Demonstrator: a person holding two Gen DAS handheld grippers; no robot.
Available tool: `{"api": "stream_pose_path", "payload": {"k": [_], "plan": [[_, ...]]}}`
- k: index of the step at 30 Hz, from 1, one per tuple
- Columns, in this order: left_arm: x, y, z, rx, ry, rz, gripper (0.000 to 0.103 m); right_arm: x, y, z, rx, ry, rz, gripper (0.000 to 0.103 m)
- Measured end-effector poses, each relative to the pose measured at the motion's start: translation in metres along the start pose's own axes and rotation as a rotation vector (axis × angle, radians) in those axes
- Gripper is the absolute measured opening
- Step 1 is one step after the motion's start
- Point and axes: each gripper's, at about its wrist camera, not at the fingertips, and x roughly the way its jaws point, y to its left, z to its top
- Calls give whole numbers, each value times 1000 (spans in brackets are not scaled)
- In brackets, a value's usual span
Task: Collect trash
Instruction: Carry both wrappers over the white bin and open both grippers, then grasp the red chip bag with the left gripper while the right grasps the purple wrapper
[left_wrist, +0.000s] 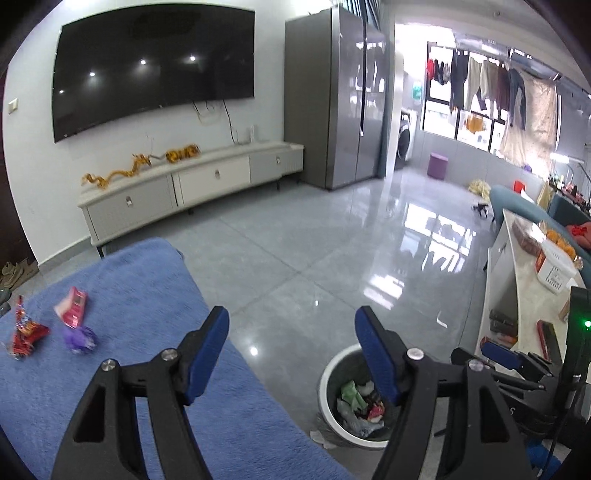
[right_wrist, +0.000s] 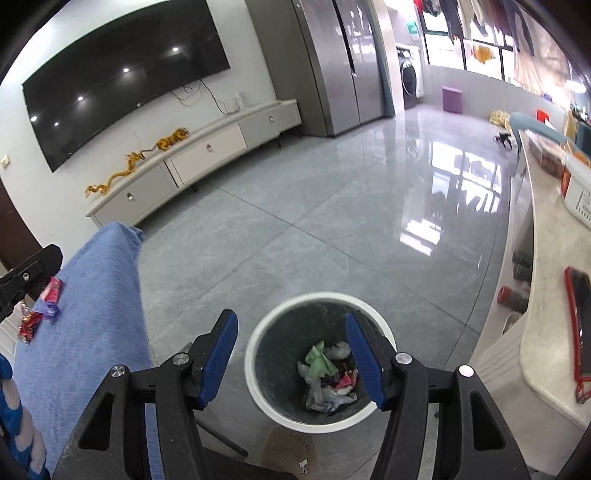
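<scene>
Both my grippers empty, jaws spread; three pieces of trash outstanding on the blue cloth.

I count three wrappers on the blue cloth surface (left_wrist: 140, 332): one red wrapper (left_wrist: 27, 334), one pink wrapper (left_wrist: 74, 306), one purple wrapper (left_wrist: 81, 339), the pink and purple touching or nearly so. My left gripper (left_wrist: 291, 354) hangs over the cloth's right edge, holding nothing. My right gripper (right_wrist: 291, 354) hangs above the one white-rimmed bin (right_wrist: 258, 332) on the grey tile floor (right_wrist: 332, 221), also holding nothing. The bin holds crumpled trash (right_wrist: 328, 373); pieces overlap, so no count is possible.
</scene>
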Motion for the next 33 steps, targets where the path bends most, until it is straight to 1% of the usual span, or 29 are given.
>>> {"api": "stream_pose_path", "payload": {"k": [5, 10, 14, 18, 23, 29, 33], "plan": [[-38, 27, 6, -37, -68, 17, 69, -25, 30, 10, -58, -41, 8, 59], [-74, 70, 6, -94, -125, 49, 69, -45, 63, 15, -120, -66, 13, 62], [-102, 112, -1, -149, -163, 84, 69, -57, 95, 17, -177, -77, 28, 63], [-121, 150, -10, -189, -180, 113, 69, -69, 127, 17, -221, -93, 58, 65], [-139, 190, -23, -219, -199, 156, 69, -76, 167, 13, -263, -100, 102, 67], [-145, 231, -32, -244, -189, 202, 69, -73, 207, 11, -315, -97, 137, 68], [-140, 262, -38, -256, -161, 240, 69, -64, 230, 10, -342, -81, 165, 71]]}}
